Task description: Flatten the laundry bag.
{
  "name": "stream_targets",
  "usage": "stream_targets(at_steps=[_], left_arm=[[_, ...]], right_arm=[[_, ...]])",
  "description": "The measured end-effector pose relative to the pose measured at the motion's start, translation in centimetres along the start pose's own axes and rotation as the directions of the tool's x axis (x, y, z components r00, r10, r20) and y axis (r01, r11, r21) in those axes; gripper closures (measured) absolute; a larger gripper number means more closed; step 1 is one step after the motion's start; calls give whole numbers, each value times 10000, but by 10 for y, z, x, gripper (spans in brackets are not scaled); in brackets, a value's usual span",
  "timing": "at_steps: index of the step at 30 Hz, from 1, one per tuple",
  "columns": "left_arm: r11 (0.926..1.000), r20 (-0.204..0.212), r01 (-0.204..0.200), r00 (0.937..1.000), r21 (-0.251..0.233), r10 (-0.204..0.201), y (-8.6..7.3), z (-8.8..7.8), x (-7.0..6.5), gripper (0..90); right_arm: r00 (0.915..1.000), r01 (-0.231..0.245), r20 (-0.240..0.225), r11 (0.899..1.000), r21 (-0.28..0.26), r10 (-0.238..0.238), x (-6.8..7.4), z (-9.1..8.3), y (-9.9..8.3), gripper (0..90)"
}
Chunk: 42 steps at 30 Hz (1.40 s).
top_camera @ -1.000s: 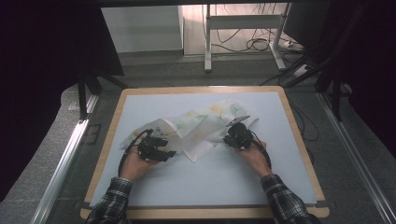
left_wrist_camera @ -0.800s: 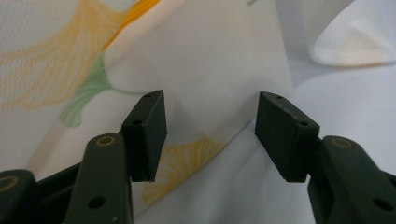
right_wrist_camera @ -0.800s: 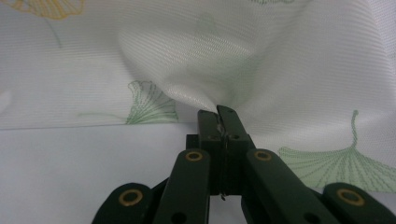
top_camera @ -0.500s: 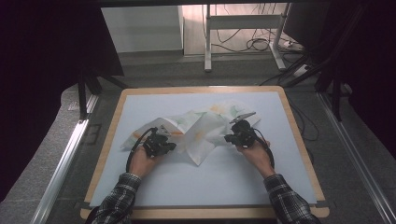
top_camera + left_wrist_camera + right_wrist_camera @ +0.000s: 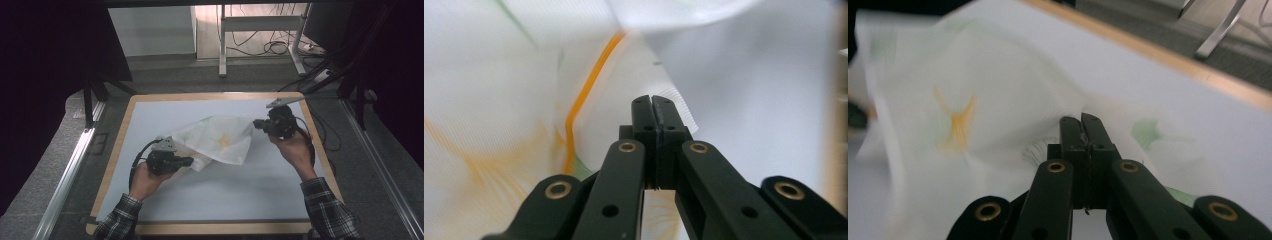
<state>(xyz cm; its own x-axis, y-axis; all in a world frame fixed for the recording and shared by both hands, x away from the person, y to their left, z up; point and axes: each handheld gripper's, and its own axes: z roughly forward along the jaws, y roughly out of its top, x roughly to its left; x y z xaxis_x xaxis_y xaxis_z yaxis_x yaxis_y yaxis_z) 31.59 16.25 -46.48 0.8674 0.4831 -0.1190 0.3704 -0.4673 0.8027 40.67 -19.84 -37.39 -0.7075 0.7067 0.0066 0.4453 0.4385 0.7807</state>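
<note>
A thin white cloth [image 5: 220,141] printed with yellow and green hangs above the white table [image 5: 250,195], stretched between both grippers. My left gripper [image 5: 190,161] pinches the cloth's lower left corner, jaws shut on the fabric. Farther back and higher, my right gripper [image 5: 255,123] holds the upper right corner. In the left gripper view the black jaws [image 5: 652,106] meet on a cloth edge [image 5: 524,100] with an orange line. In the right gripper view the jaws [image 5: 1081,124] are shut on puckered cloth [image 5: 973,100].
The table has a wooden rim [image 5: 210,96]. Beyond it stand a metal frame leg [image 5: 222,45] and loose cables [image 5: 272,47] on the floor. An aluminium rail [image 5: 70,170] runs along the left side. Dark screens stand at both sides.
Both hands have risen with the cloth, which has come up off the table and spread between them. The right hand has gone up and to the far right. The left jaws have closed on the cloth.
</note>
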Motion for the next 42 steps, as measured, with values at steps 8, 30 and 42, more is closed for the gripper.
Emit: stream_targets(at_steps=[8,30,42], left_arm=[[9999,994,-139,9950,30,135,-1,-3,-15,680],[9929,-2860,964,9555,690,-729,-18,-1,34,217],[9595,-4462,2110,8883,1866,-1086,-37,34,68,469]], right_arm=[[9985,-2,551,9987,503,-26,12,48,58,724],[9934,-1088,-227,9857,1290,1126,-8,42,-59,395],[9812,-1903,672,9653,1788,1810,-10,98,-96,327]])
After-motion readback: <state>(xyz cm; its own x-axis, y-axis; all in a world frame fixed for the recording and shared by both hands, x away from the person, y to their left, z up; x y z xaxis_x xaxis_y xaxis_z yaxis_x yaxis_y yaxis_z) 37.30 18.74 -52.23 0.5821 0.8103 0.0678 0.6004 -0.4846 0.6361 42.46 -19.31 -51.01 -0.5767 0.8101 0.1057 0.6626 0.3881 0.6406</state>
